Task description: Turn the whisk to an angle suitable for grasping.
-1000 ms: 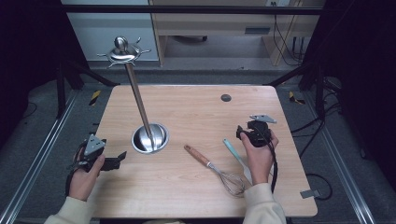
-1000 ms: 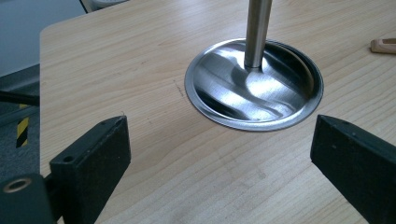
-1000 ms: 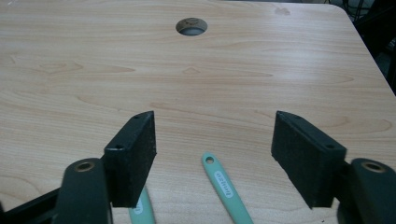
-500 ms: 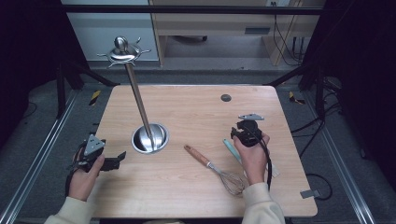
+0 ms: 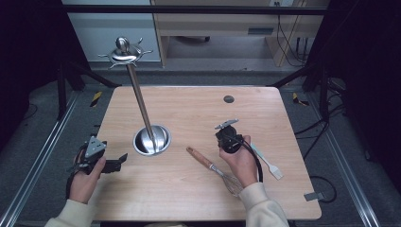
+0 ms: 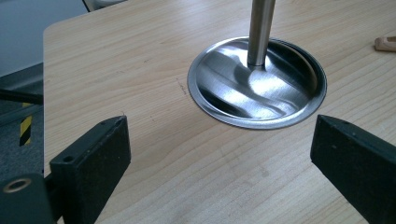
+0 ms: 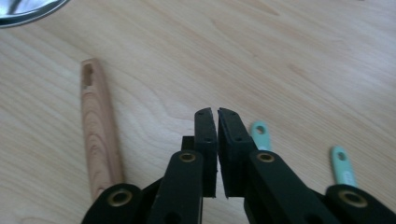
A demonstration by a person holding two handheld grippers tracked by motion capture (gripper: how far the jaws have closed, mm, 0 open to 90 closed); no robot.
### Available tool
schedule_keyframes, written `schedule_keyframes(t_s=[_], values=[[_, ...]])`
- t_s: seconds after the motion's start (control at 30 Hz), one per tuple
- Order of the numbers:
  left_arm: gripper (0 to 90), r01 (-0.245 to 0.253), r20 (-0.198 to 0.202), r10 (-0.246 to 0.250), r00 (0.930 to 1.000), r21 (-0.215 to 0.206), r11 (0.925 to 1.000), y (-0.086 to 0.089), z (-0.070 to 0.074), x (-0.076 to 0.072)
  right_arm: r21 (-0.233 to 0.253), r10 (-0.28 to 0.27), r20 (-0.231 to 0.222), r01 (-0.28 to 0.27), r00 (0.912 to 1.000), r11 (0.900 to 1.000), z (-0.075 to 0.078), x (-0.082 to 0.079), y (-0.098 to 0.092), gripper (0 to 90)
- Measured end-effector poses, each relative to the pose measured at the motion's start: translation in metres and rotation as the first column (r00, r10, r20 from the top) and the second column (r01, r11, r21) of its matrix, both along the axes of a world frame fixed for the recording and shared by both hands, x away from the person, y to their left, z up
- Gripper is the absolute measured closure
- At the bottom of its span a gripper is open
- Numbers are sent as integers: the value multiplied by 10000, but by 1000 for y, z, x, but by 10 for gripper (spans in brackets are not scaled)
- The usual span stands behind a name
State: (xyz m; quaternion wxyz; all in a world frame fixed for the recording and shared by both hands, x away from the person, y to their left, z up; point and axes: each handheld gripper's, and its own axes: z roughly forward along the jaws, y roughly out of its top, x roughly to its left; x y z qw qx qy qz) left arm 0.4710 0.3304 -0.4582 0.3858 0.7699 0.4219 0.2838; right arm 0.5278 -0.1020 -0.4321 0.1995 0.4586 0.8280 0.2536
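Observation:
A steel stand has a round dished base (image 5: 151, 140) at the table's left middle, and its pole (image 5: 139, 99) rises to a hooked crown (image 5: 124, 51). A whisk with a wooden handle (image 5: 202, 160) lies in front of the middle. My left gripper (image 5: 113, 163) rests open at the left edge, its jaws wide apart toward the base (image 6: 257, 88) with nothing between them (image 6: 219, 135). My right gripper (image 5: 229, 139) hovers just right of the whisk handle (image 7: 98, 140), shut and empty (image 7: 213, 112). Two teal handle ends (image 7: 259, 133) lie beside it.
A teal-handled brush (image 5: 267, 161) lies to the right of my right hand. A small dark round disc (image 5: 229, 99) sits near the table's far edge. The whisk's wires (image 5: 231, 182) lie under my right wrist. Metal rails run along both sides of the table.
My right gripper has moved left, from above the teal brush to beside the whisk handle. My left gripper has stayed put.

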Motion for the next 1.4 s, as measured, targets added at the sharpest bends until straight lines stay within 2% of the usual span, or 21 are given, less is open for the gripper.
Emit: schedule_keyframes(t_s=[0.03, 0.17, 0.3, 0.43, 0.53, 0.7, 0.9, 1.07, 1.17, 1.23, 1.3, 1.33, 1.4], values=[[47, 0, 0, 0, 10000, 0, 10000, 0, 0, 0, 0, 0, 0, 0, 10000, 10000, 0, 0, 0, 893], [47, 14, 1, -14, 10000, 21, 10000, 0, 0, 0, -276, 586, -526, -601, 9969, 9978, -5, 4, 16, 900], [47, 18, 7, -18, 10000, 13, 10000, 0, 0, 0, -538, 1087, -898, -1139, 9900, 9920, -13, 8, 31, 900], [47, 23, 11, -23, 10000, 4, 10000, 0, 0, 0, -713, 1266, -1163, -1354, 9851, 9882, -20, 10, 38, 900], [47, 37, 5, -37, 10000, 16, 10000, 0, 0, 0, -838, 1470, -1469, -1604, 9782, 9835, -28, 10, 46, 900], [47, 51, 4, -51, 10000, 17, 10000, -1, 0, 0, -926, 1796, -1665, -1967, 9696, 9761, -34, 9, 53, 900], [47, 73, -30, -73, 10000, 38, 10000, -1, 0, 0, -895, 1880, -1751, -2058, 9664, 9745, -36, 9, 56, 900], [47, 68, -22, -68, 10000, 54, 10000, -1, 0, 0, -825, 2301, -1818, -2480, 9560, 9652, -36, 6, 63, 900], [47, 70, -17, -70, 10000, 61, 10000, -1, 0, 0, -825, 2382, -1843, -2565, 9536, 9630, -37, 5, 66, 900], [47, 64, -15, -64, 10000, 52, 10000, -1, 0, 0, -817, 2569, -1825, -2750, 9491, 9580, -37, 6, 69, 900], [47, 65, -18, -65, 10000, 58, 10000, -1, 0, 0, -787, 2582, -1828, -2759, 9486, 9580, -37, 5, 70, 900], [47, 76, -15, -76, 10000, 74, 9999, -1, 0, 0, -759, 2734, -1837, -2909, 9442, 9537, -36, 4, 73, 900], [47, 96, -16, -95, 10000, 95, 9999, -1, 0, 0, -741, 2823, -1839, -2997, 9415, 9511, -35, 3, 76, 900]])
